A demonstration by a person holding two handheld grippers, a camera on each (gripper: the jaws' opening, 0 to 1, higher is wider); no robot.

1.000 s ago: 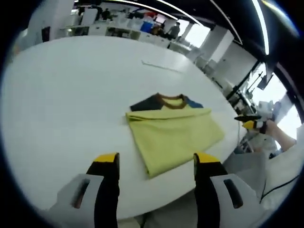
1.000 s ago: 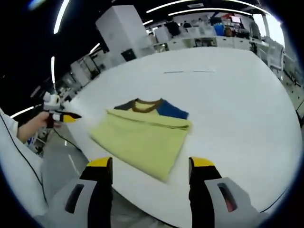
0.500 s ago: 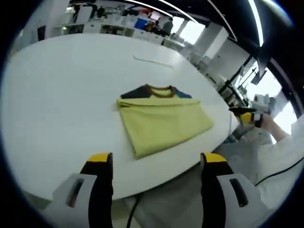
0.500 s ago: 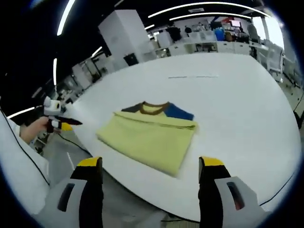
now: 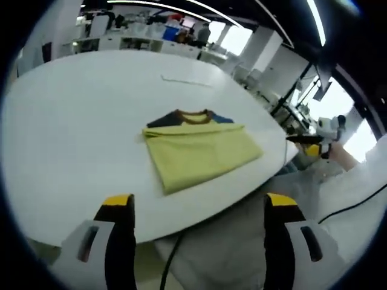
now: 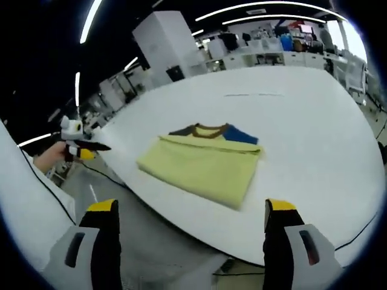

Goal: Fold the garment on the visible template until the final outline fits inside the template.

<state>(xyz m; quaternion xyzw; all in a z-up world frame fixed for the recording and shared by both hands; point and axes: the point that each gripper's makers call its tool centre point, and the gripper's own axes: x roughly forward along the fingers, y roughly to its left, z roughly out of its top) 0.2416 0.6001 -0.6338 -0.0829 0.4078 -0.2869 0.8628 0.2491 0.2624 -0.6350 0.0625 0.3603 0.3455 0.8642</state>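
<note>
White round table (image 5: pixel 72 121), folded garment (image 5: pixel 196 145), open-plan workshop

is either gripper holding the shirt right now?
No: the folded shirt lies flat on the white table, and the right gripper and the left gripper both stand open, well back from it.

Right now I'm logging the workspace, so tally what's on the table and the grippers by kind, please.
Folded garment: 1, yellow with a brown collar and dark and blue sleeves, lying on the white table.
Thin strip farther back on the table: 1.
Grippers: 2, left gripper and right gripper, both open and empty.
Total: 4.
</note>
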